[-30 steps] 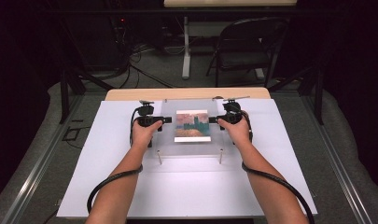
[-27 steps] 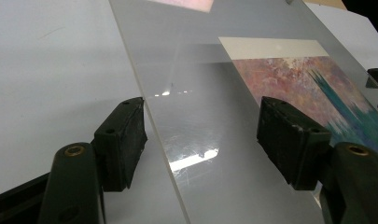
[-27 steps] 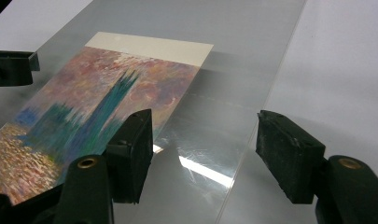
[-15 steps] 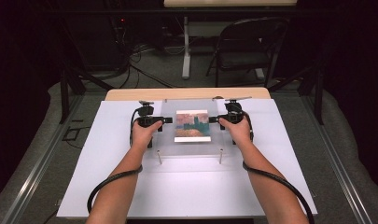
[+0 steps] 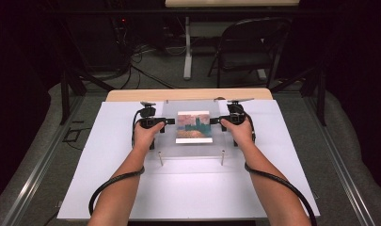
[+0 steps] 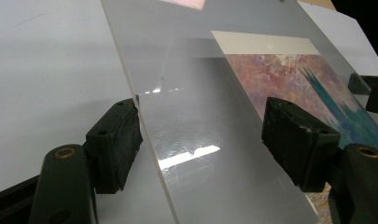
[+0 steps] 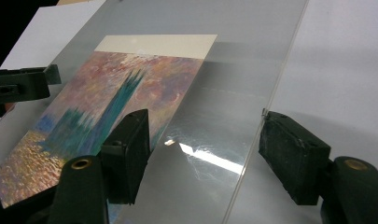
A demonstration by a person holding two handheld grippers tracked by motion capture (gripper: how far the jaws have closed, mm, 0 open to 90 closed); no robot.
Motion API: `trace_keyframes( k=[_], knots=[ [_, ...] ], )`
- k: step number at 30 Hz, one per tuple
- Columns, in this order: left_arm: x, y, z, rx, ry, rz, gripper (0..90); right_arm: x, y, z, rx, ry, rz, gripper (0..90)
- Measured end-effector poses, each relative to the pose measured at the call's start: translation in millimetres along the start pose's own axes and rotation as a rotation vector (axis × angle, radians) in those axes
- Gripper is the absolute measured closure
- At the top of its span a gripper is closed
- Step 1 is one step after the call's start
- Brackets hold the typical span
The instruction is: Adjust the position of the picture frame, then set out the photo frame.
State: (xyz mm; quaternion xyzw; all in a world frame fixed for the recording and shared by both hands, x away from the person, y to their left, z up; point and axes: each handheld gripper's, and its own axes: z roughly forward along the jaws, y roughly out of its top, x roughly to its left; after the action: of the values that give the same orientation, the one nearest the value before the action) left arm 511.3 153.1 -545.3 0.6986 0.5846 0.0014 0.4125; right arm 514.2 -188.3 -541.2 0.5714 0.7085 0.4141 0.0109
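A clear acrylic sheet (image 5: pixel 193 148) lies over a painted print (image 5: pixel 194 126) on the white table board (image 5: pixel 108 179). My left gripper (image 5: pixel 168 121) is at the sheet's left edge and my right gripper (image 5: pixel 214 121) at its right edge, both pointing inward. In the left gripper view the sheet (image 6: pixel 196 107) runs between the jaws of the left gripper (image 6: pixel 203 140), whose pads stand well apart. The right gripper (image 7: pixel 210 156) straddles the sheet's edge (image 7: pixel 252 140) the same way, beside the print (image 7: pixel 98 107). Both pairs of jaws have just been opening.
Two short metal posts (image 5: pixel 161 158) (image 5: pixel 222 157) stand at the sheet's near edge. A wooden tabletop (image 5: pixel 188 94) adjoins the board at the back. Beyond it are a folding chair (image 5: pixel 249 52) and floor cables (image 5: pixel 146 70). Black cables trail from both grippers along the forearms.
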Motion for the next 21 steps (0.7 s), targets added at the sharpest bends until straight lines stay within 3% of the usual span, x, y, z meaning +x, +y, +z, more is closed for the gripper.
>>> trace_keyframes(
  k=[21],
  knots=[
    [2.9, -0.8, -1.7, -0.016, -0.012, -0.018, 33.0, 2.4, -1.0, -0.4, -0.021, -0.010, -0.018, 33.2]
  ],
)
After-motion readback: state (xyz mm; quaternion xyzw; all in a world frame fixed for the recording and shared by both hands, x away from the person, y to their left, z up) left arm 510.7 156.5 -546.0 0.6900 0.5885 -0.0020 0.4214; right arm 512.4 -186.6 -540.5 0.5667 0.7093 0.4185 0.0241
